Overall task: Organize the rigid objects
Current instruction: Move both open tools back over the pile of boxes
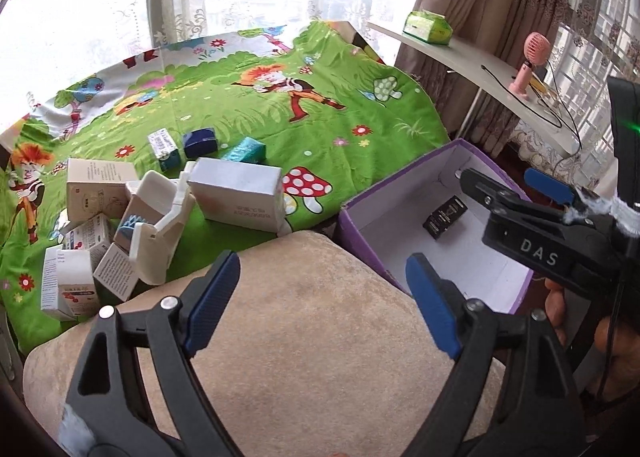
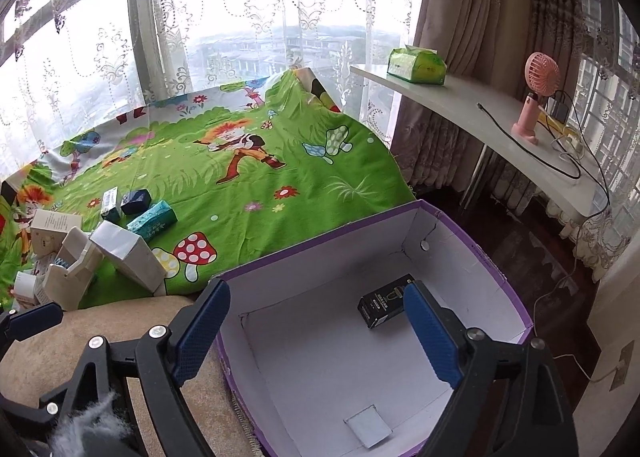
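While the right gripper (image 2: 316, 331) hangs over the purple box (image 2: 460, 229), jaws wide apart and empty, a small black carton (image 2: 380, 307) lies on the box floor at one o'clock. The left gripper (image 1: 324, 301), equally wide and empty, sits above a beige cushion (image 1: 312, 321); loose cartons (image 1: 236, 193) crowd the green cloth (image 1: 256, 117) at ten o'clock

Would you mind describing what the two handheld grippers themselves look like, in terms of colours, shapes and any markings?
Both are black plastic clamp-style tools with triangular cut-outs, silver rivets at the pivots and textured blue pads on the jaws. The left gripper and right gripper look alike. Seen from the left wrist view, the right gripper's body bears white letters "DAS", grey-white fluff clings to it, and a thin black cable hangs beside the bare hand holding it.
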The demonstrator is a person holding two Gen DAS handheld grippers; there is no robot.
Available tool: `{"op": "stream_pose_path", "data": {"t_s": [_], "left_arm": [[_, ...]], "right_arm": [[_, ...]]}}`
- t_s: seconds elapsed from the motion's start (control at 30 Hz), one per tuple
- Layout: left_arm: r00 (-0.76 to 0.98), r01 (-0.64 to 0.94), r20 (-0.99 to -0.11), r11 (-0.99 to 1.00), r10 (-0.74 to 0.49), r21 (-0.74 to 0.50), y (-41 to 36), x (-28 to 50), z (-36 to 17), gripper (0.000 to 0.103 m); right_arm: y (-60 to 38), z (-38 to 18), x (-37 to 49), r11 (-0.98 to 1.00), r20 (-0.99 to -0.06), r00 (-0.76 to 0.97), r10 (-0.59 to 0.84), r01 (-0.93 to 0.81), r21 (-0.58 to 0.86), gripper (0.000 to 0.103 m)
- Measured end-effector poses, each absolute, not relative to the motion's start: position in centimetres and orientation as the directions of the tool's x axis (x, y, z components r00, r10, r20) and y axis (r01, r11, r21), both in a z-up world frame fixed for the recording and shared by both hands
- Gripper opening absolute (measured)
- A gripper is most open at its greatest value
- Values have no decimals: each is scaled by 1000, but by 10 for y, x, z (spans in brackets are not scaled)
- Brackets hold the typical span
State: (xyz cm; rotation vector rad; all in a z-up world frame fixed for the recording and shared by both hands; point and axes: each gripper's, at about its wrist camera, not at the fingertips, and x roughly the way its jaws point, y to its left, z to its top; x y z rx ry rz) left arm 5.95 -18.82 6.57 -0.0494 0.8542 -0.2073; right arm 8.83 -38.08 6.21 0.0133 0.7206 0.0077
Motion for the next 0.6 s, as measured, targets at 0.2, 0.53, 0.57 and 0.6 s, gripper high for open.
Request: {"op": "stream_pose_path", "data": {"t_s": [0.2, 0.53, 0.57, 0.6], "left_arm": [[676, 65, -723, 988, -145, -137, -124, 62, 76, 87], [651, -245, -759, 950, 12, -195, 4, 52, 48, 87], [647, -257, -762, 945, 13, -202, 11, 50, 45, 87], [642, -268, -766, 942, 17, -204, 17, 48, 42, 87]], "right_arm": [[-358, 69, 91, 987, -647, 745, 162, -139, 86, 95], [-285, 49, 113, 933, -692, 646, 324, -337, 122, 95], [-279, 47, 116, 929, -701, 631, 332, -349, 125, 95], [-274, 45, 119, 923, -709, 618, 340, -363, 127, 95]]}}
